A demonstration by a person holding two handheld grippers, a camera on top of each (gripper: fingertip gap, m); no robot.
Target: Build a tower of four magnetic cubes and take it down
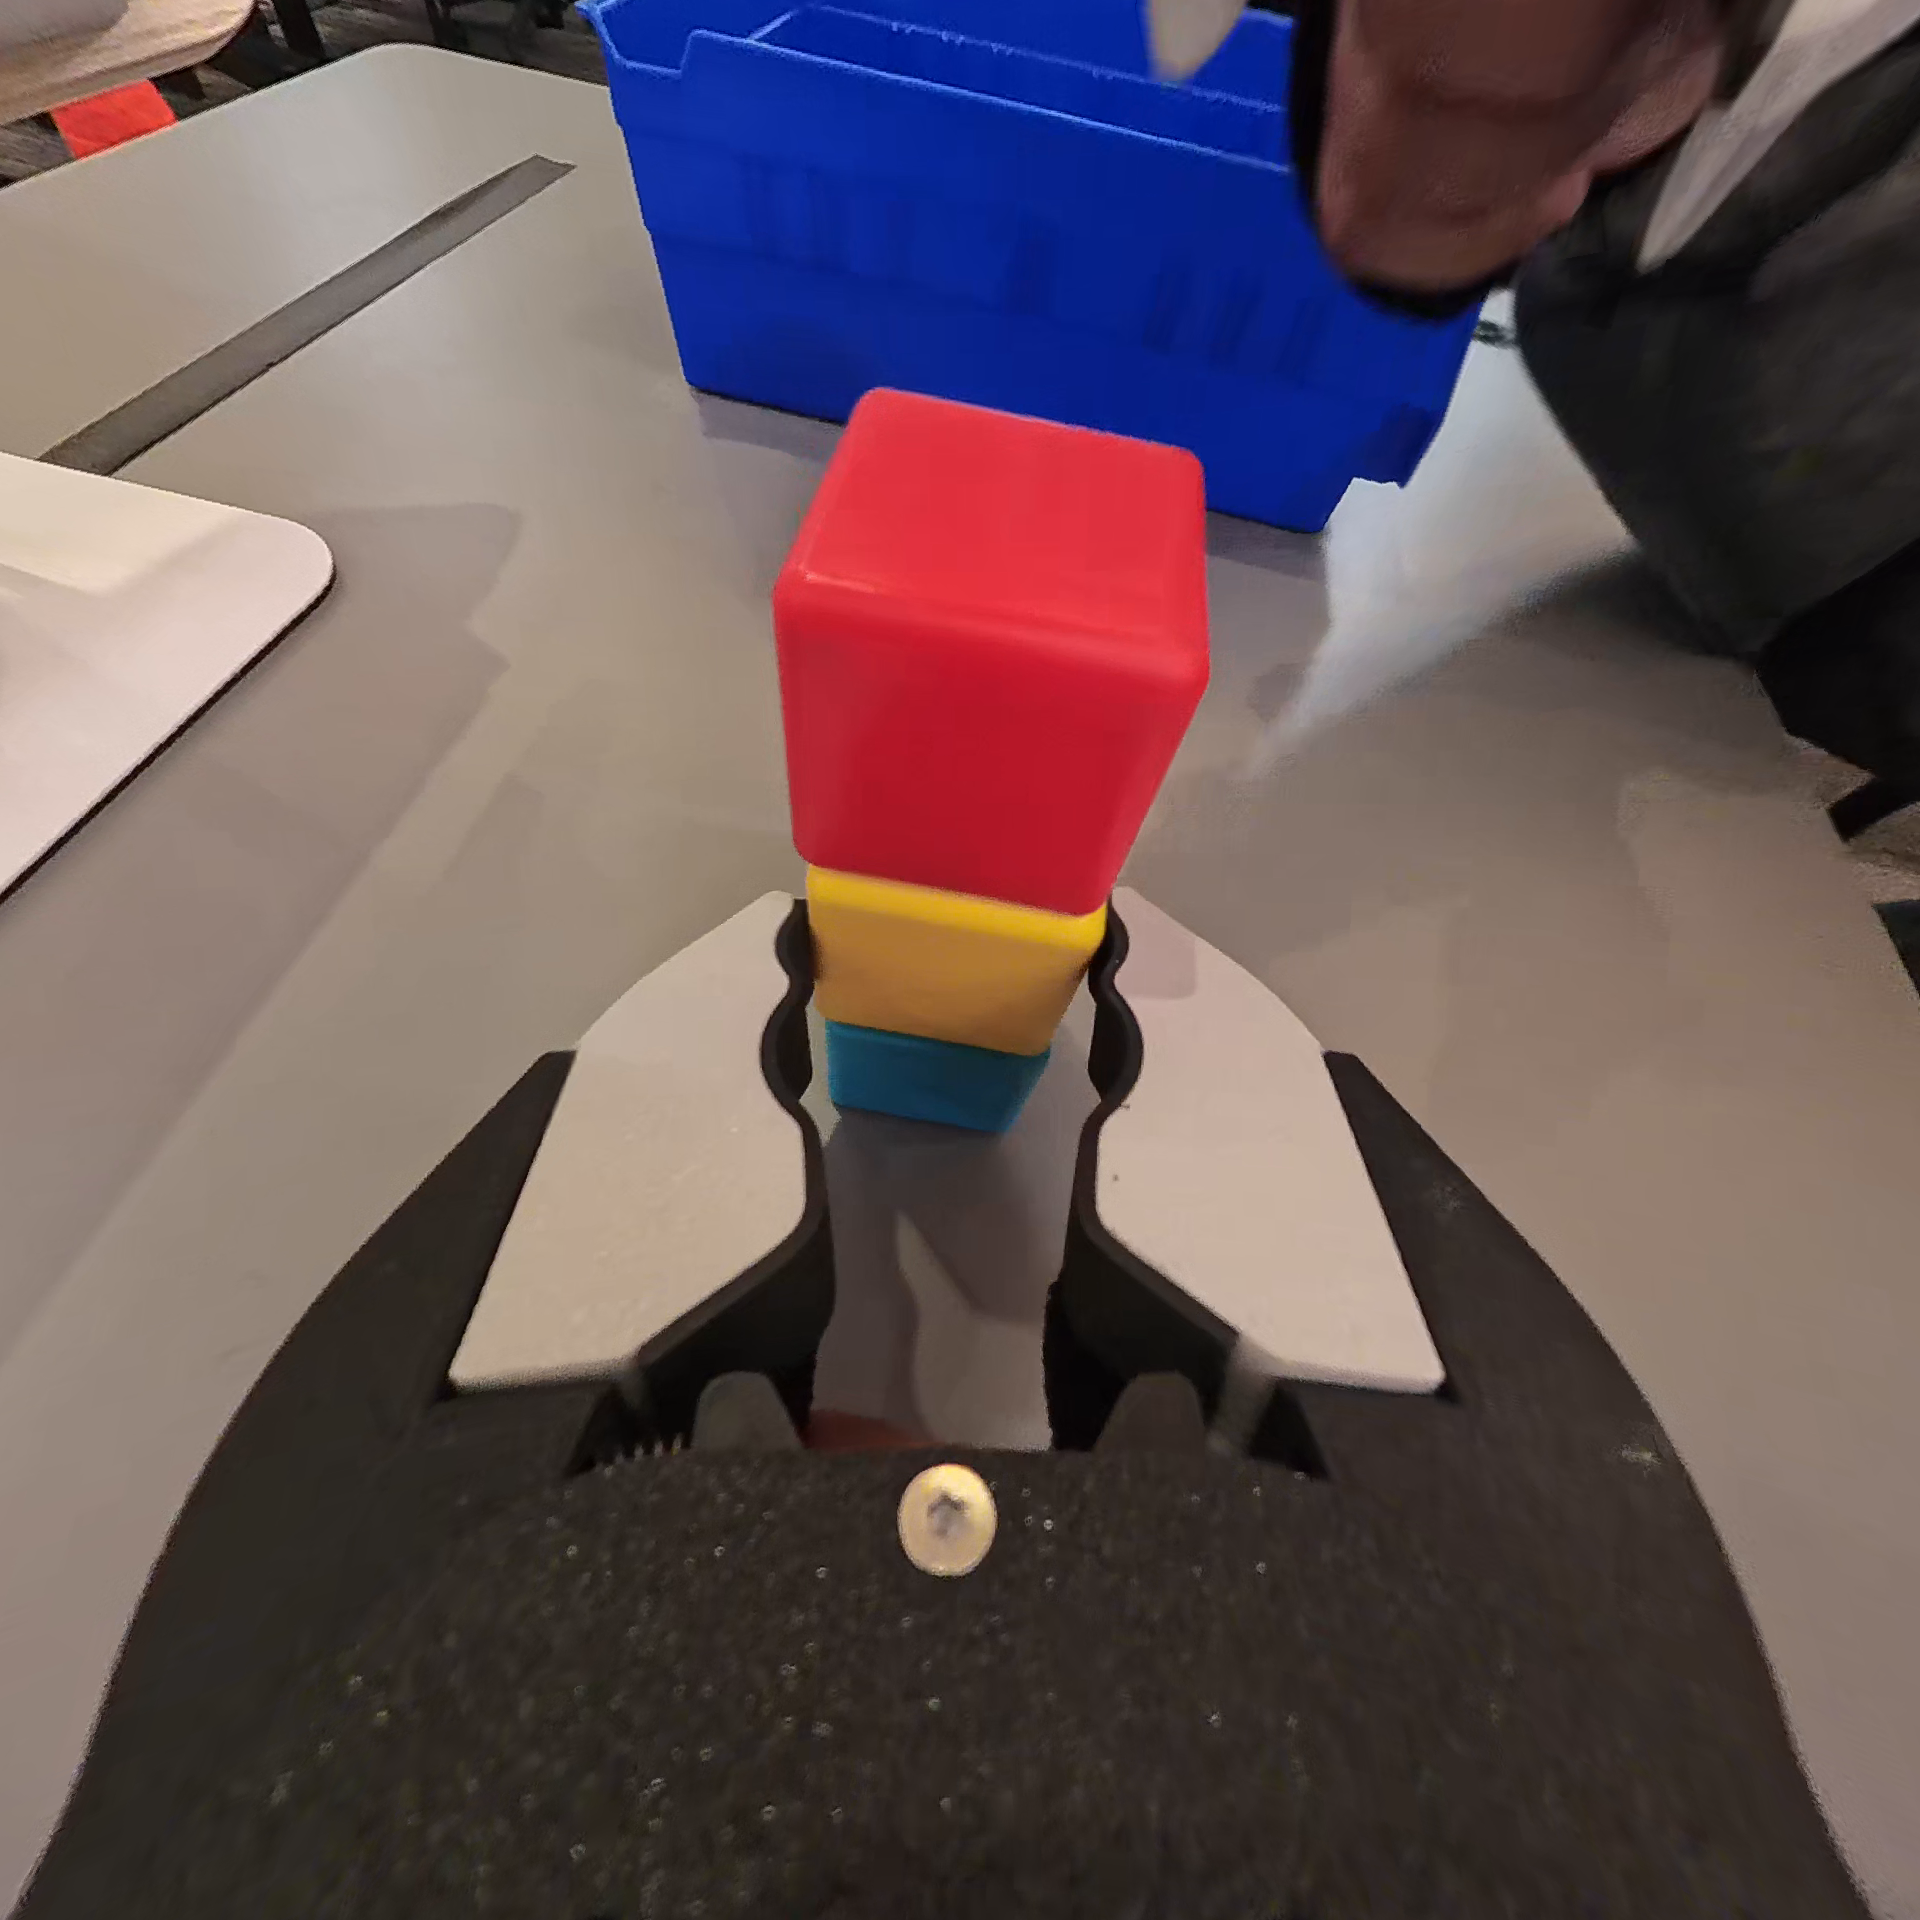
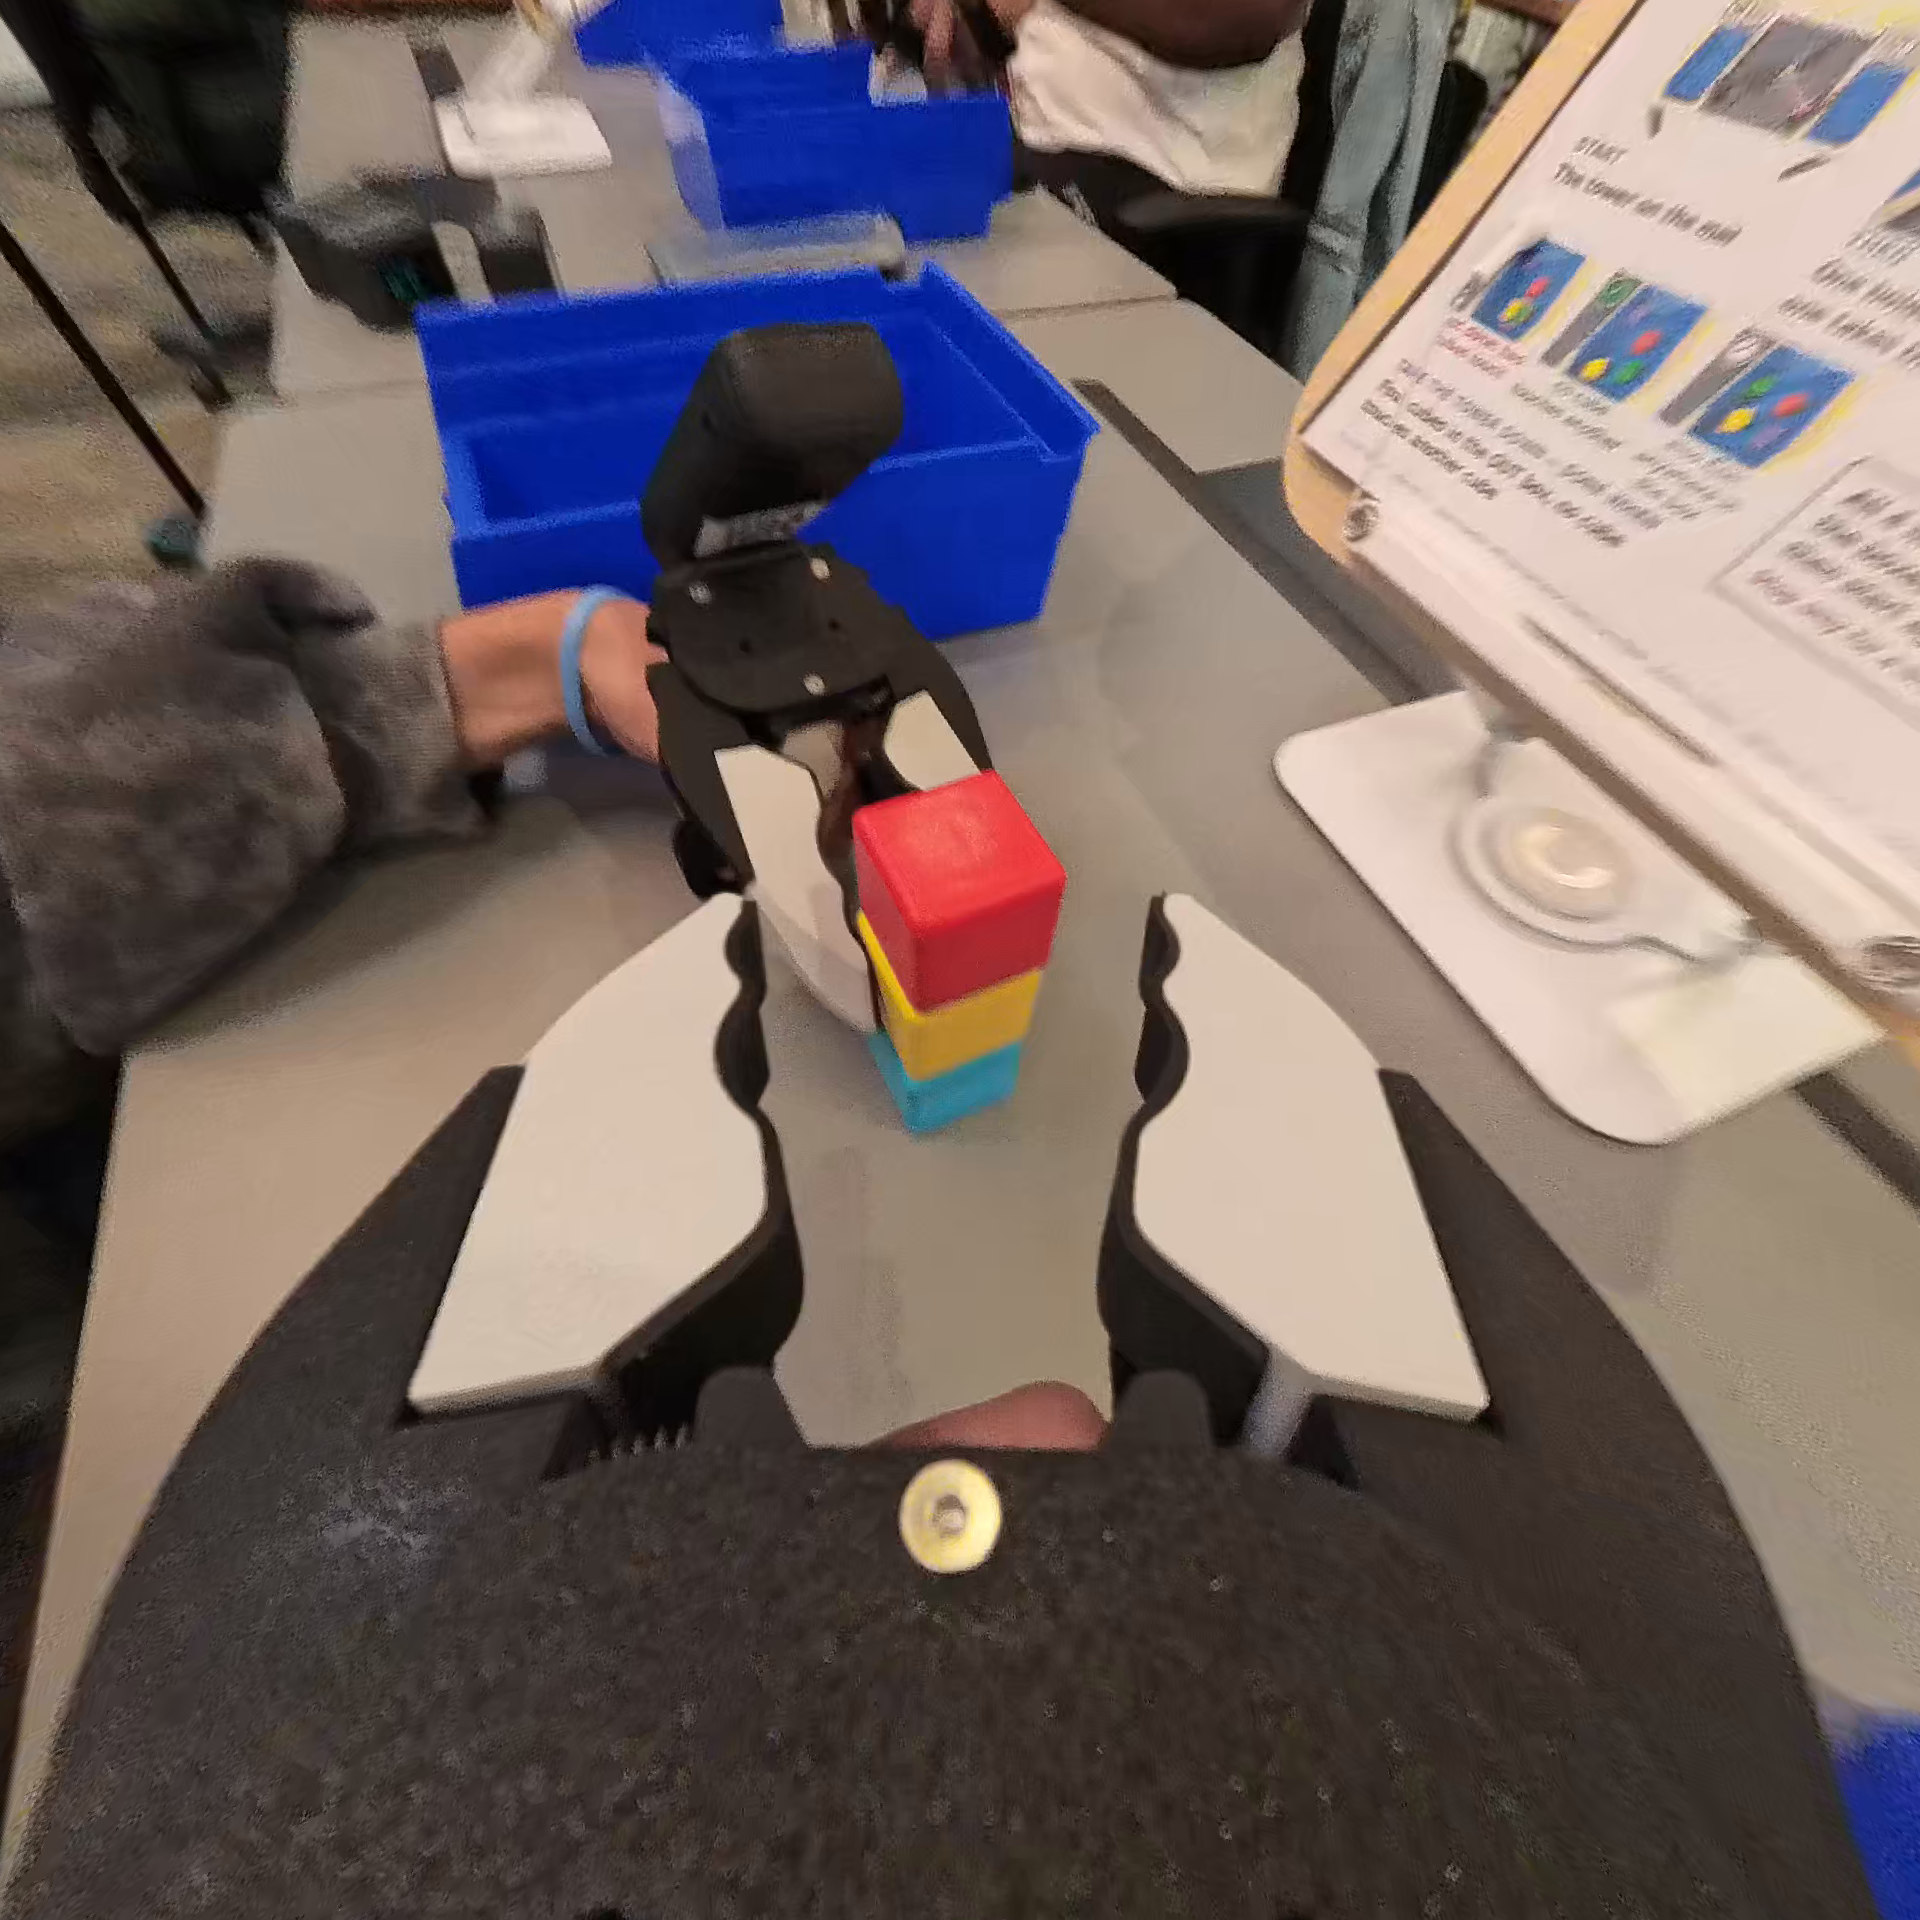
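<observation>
Tongs first: the left tongs (image 1: 951, 971) are clamped on the yellow cube (image 1: 951, 966), one black pad pressed to each side of it, right in the middle of the stack. Red cube (image 1: 987, 665) sits on top of the yellow at twelve o'clock from the grip, teal cube (image 1: 930, 1086) sits under it at six, resting on the grey tabletop (image 1: 416, 831). Three cubes showing, all upright and squared up; a fourth I can't spot.

Over to the right tongs (image 2: 951, 997): spread wide, nothing between them, hanging just short of the stack with the tower framed in the gap. From that side the left tongs come in at eleven o'clock of the tower, a hand (image 2: 551, 675) with a blue wristband (image 2: 582, 665) and a fuzzy grey sleeve (image 2: 187, 790) behind them at nine.

Farther out, a blue bin (image 2: 748, 457) stands on the tabletop at twelve o'clock beyond the tower, well apart from it. At two o'clock a white stand (image 2: 1558, 935) carries a tilted instruction board (image 2: 1662, 364). More blue bins (image 2: 831, 135) sit on a table far back, blurred.
</observation>
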